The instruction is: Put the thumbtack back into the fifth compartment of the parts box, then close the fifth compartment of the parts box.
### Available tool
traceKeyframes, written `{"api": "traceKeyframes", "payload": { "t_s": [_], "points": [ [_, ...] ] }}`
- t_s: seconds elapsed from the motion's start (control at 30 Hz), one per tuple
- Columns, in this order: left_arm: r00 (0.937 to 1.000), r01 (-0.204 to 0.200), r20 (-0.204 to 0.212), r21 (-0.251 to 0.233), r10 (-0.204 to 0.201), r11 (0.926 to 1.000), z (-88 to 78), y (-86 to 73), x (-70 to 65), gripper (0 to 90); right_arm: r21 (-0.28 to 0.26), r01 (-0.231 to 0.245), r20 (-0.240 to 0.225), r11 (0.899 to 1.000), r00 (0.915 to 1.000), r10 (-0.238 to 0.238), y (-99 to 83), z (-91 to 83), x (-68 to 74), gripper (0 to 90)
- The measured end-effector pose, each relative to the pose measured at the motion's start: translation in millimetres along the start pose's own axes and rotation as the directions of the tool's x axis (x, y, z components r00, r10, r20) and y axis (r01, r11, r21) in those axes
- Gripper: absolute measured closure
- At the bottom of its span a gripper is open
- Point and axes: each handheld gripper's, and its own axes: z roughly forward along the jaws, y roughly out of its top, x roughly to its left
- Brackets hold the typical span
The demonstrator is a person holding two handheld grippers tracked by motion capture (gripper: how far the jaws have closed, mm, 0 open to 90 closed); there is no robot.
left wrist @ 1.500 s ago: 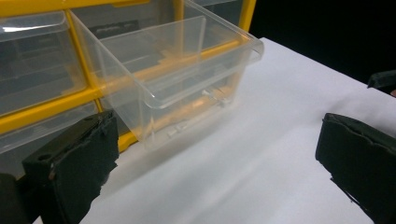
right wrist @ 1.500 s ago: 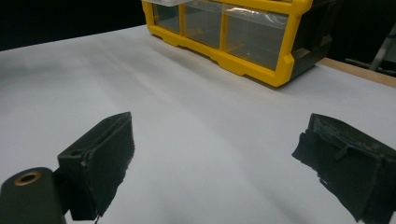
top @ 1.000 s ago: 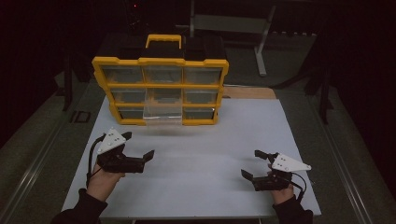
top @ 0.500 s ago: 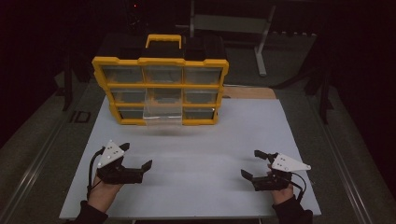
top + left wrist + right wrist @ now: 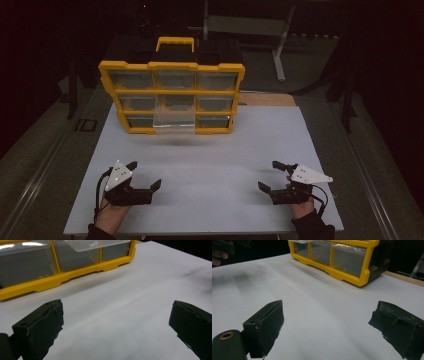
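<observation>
Your left gripper [image 5: 145,176] has dropped toward lower left, fingers wide like the right gripper's [image 5: 267,175]; the half-out clear drawer [image 5: 173,117] could snag.

A white table [image 5: 215,150] stands in a dark room; perhaps a metal stand [image 5: 277,55] behind.

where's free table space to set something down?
The widest bare patch is the white table top between the yellow drawer cabinet and the two hand-held grippers, left and right, both open. Bare strips also flank the cabinet. It is tightest just in front of the pulled-out clear drawer.
</observation>
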Motion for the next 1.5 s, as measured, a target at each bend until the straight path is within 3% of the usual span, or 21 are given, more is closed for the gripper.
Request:
{"api": "traceKeyframes", "payload": {
  "t_s": [0.47, 0.57, 0.7, 0.8, 1.37, 1.5],
  "points": [
    [0.9986, 0.013, -0.052, 0.020, -0.012, 0.9997, -3.3, -23.5, 6.2, 0.0, 0.003, 0.002, 0.000, 1.000, 1.0000, -0.002, -0.1, 0.2, 0.6, 8.9],
    [0.9956, -0.006, -0.094, 0.008, 0.006, 0.9999, -3.5, -25.4, 6.6, 0.0, 0.004, 0.003, 0.001, 1.000, 1.0000, -0.003, -0.4, 0.5, 0.4, 8.9],
    [0.9940, 0.017, -0.107, -0.019, -0.019, 0.9997, -5.6, -28.0, 11.0, 0.0, 0.005, 0.006, 0.002, 1.000, 1.0000, -0.006, -0.3, 0.8, 0.5, 8.9],
    [0.9947, 0.043, -0.092, -0.035, -0.046, 0.9985, -6.5, -29.3, 13.5, 0.0, 0.007, 0.003, 0.002, 1.000, 1.0000, -0.003, -0.7, 1.2, 0.2, 8.9],
    [0.9980, 0.036, -0.049, -0.059, -0.039, 0.9976, -7.2, -30.8, 13.4, 0.0, -0.018, -0.003, 0.022, 1.000, 0.9997, 0.003, 5.0, -2.0, 2.4, 8.8],
    [0.9984, 0.036, -0.042, -0.055, -0.038, 0.9979, -5.8, -30.4, 12.2, 0.0, -0.040, -0.038, 0.046, 0.999, 0.9982, 0.039, 9.1, -5.5, 2.4, 8.8]
  ]
}}
